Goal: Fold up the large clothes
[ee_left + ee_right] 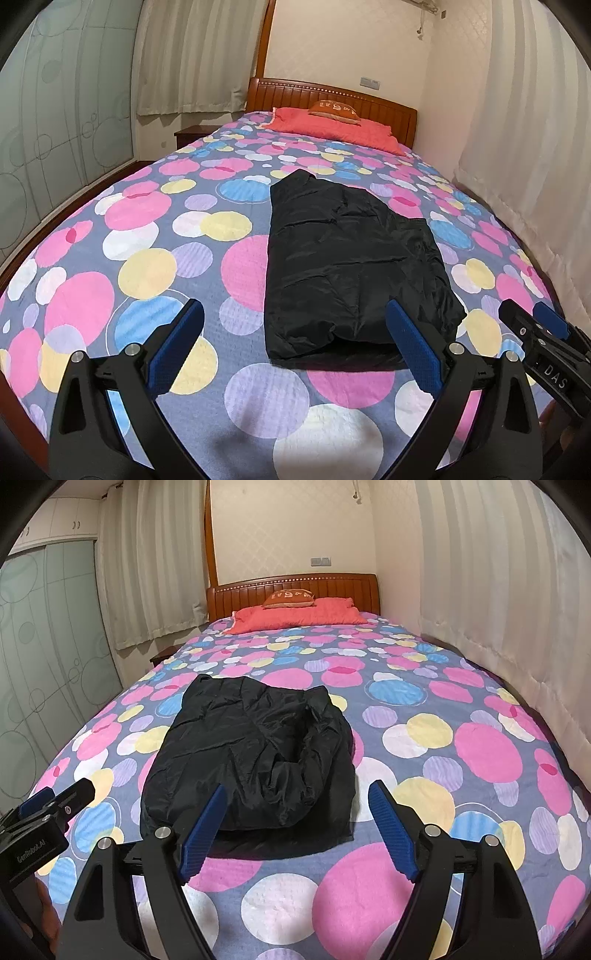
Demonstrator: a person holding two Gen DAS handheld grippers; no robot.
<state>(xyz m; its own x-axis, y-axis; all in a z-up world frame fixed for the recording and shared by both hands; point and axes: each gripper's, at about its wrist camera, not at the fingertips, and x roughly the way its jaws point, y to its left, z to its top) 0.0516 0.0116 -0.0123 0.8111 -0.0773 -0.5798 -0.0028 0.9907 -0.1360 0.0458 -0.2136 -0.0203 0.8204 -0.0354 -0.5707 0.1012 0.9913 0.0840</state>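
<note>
A black puffy jacket (347, 266) lies folded lengthwise on the bed, its near end toward me; it also shows in the right wrist view (251, 753). My left gripper (295, 314) is open and empty, held above the bedspread just short of the jacket's near-left end. My right gripper (297, 797) is open and empty, just short of the jacket's near-right corner. The right gripper also shows at the left wrist view's right edge (532, 317), and the left gripper at the right wrist view's left edge (59, 797).
The bed has a bedspread with coloured circles (147, 266) (461, 738). A red pillow (332, 127) and a small orange cushion (334, 109) lie by the wooden headboard (369, 99). Curtains hang on the right (498, 590), frosted wardrobe doors stand on the left (55, 110).
</note>
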